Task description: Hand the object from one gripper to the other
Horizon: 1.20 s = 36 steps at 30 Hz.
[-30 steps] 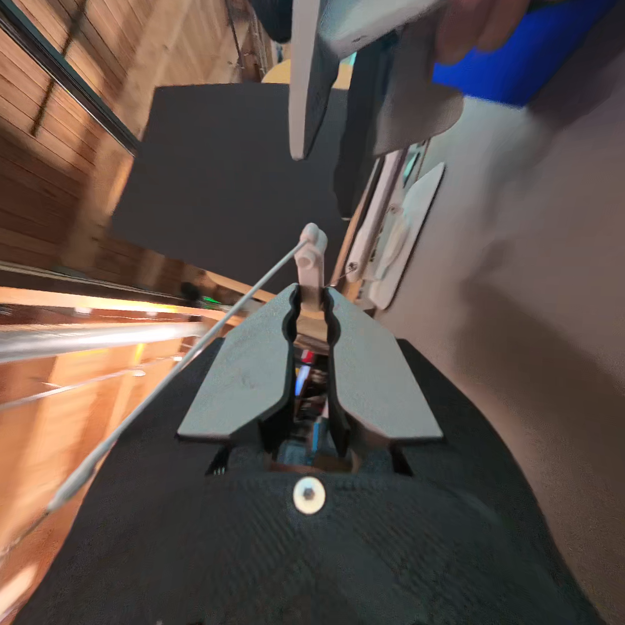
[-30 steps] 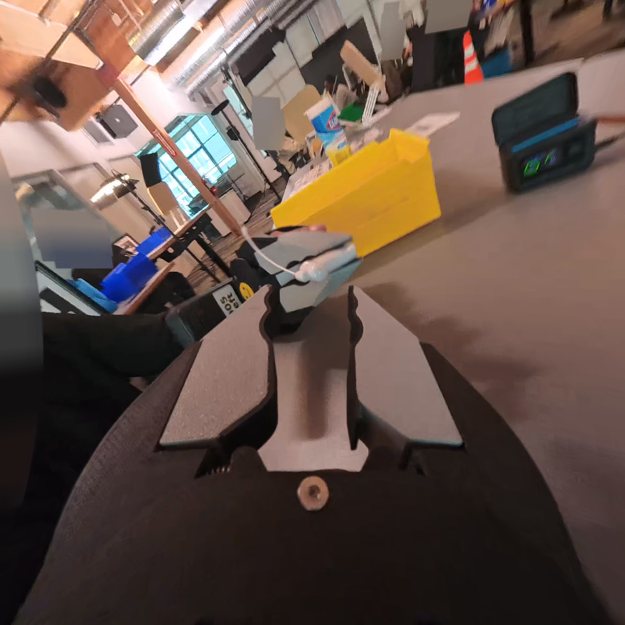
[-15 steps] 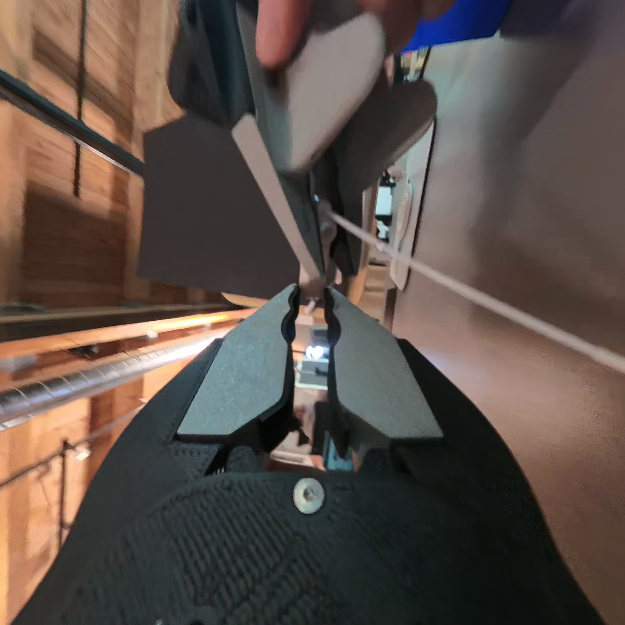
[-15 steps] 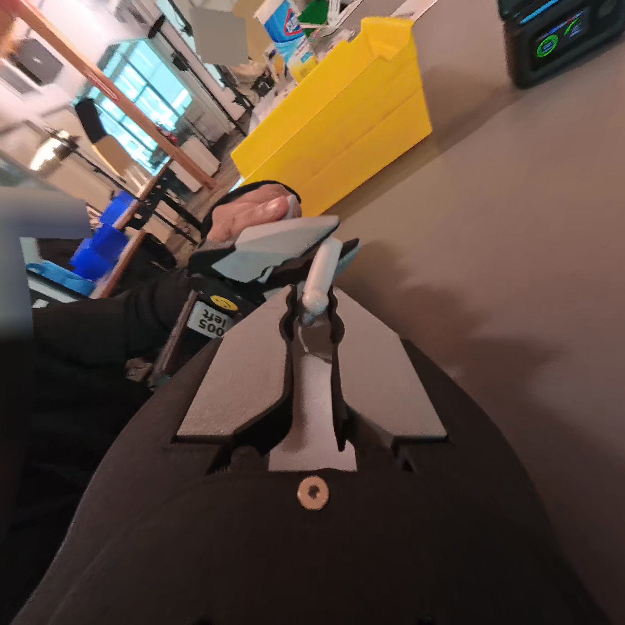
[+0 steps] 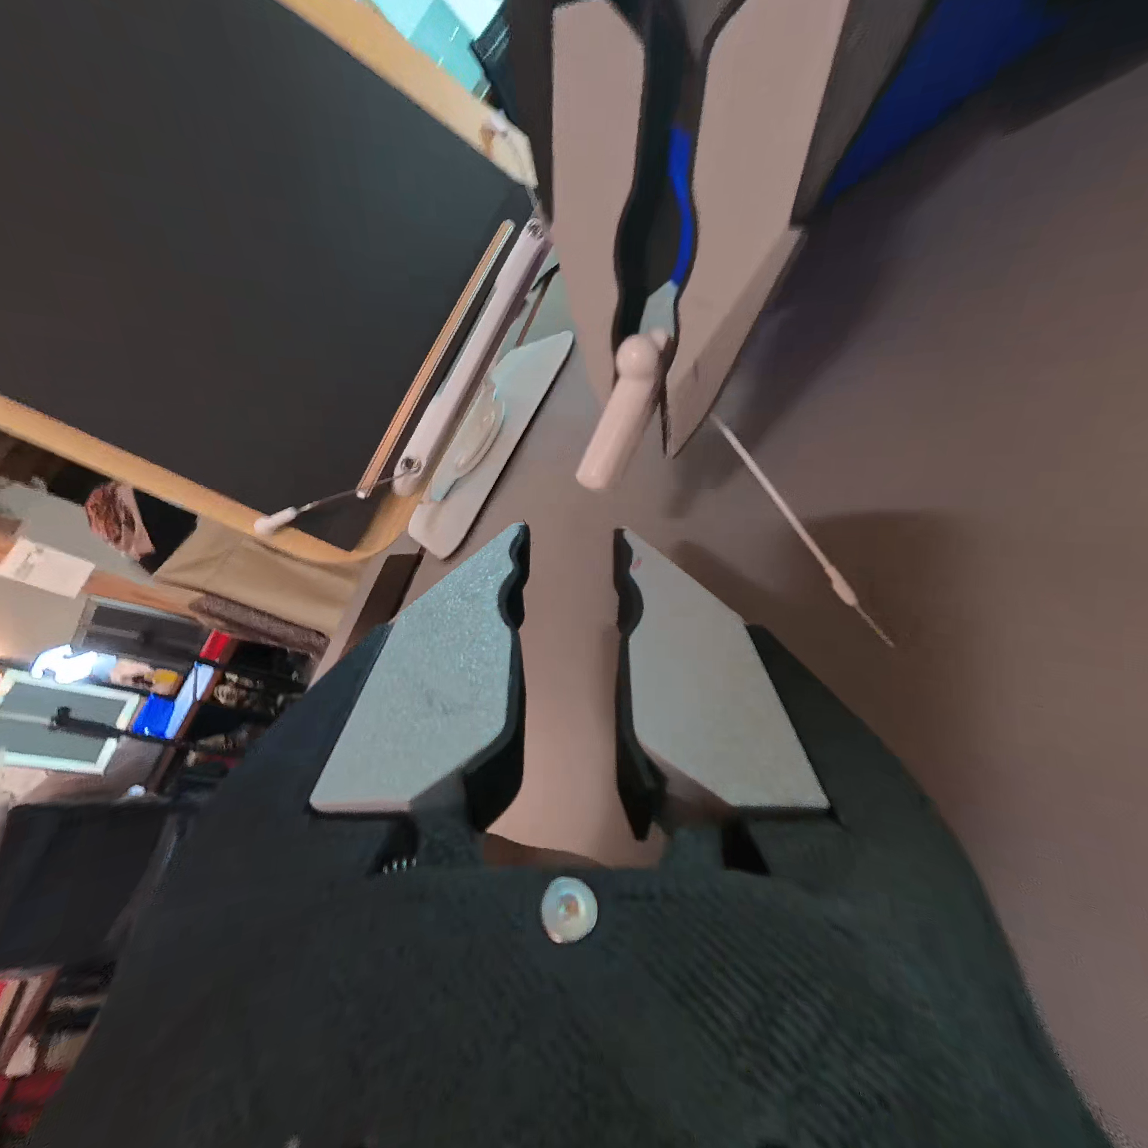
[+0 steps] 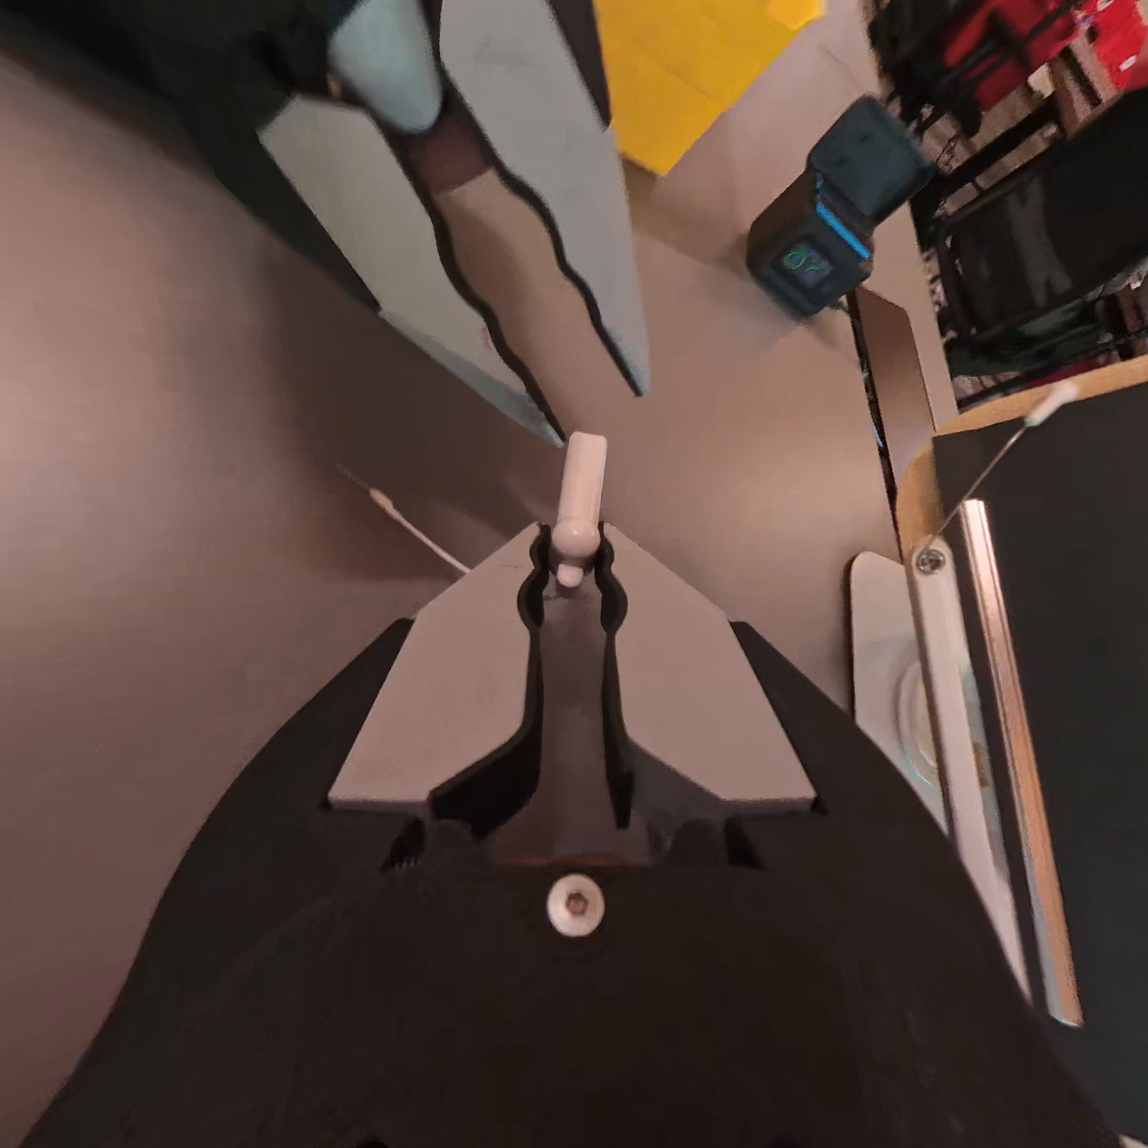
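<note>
Right gripper (image 6: 568,546) is clamped on the white plug (image 6: 581,491); left gripper (image 5: 570,540) is spread apart, empty. I'd back left straight off, clear of the dangling cable (image 5: 783,503).

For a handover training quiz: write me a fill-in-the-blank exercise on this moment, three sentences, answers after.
1. The small white plug with its thin cable is clamped in the ____ tongs.
2. The left tongs stand ____, with nothing between them.
3. Beyond the tongs, on the table, sits a bin coloured ____.

Missing words: right; open; yellow
</note>
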Motion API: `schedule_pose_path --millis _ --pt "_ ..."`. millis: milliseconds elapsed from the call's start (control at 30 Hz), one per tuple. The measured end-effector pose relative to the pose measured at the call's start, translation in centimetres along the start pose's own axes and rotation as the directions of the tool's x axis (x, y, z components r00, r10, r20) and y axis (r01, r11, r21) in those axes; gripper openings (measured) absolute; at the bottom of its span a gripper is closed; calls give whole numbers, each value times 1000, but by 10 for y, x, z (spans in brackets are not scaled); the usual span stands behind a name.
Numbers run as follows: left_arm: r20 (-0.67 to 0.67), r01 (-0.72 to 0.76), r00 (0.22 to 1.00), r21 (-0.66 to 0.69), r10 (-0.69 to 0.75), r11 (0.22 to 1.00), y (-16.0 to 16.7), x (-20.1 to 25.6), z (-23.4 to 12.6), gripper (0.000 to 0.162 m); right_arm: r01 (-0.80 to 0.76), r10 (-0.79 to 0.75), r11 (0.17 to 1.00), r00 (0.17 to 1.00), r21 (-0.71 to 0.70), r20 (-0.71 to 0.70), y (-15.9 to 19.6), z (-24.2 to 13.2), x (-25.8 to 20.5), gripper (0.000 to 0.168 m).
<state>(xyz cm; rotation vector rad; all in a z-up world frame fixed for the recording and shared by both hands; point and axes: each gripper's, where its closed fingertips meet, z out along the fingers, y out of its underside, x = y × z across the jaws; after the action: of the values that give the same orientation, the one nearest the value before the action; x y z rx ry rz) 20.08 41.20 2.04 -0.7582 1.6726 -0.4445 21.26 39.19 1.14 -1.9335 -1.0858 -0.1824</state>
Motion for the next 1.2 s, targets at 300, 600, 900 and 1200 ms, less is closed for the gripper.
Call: schedule_pose_path --millis 300,600,900,1200 --pt "-78 -173 982 -5 172 985 -10 34 7 12 174 -171 980 985 -92 33 4 10 -24 10" --pt "172 348 909 186 -379 919 -19 -56 -12 11 -99 109 994 959 52 -262 -6 -20 46 33" --pt "-330 856 407 462 -852 230 -23 -95 -39 11 -495 493 836 867 238 69 -32 -12 30 41" --pt "-851 993 106 117 -515 12 -78 -46 -60 12 -626 438 616 777 478 452 -89 -48 16 33"
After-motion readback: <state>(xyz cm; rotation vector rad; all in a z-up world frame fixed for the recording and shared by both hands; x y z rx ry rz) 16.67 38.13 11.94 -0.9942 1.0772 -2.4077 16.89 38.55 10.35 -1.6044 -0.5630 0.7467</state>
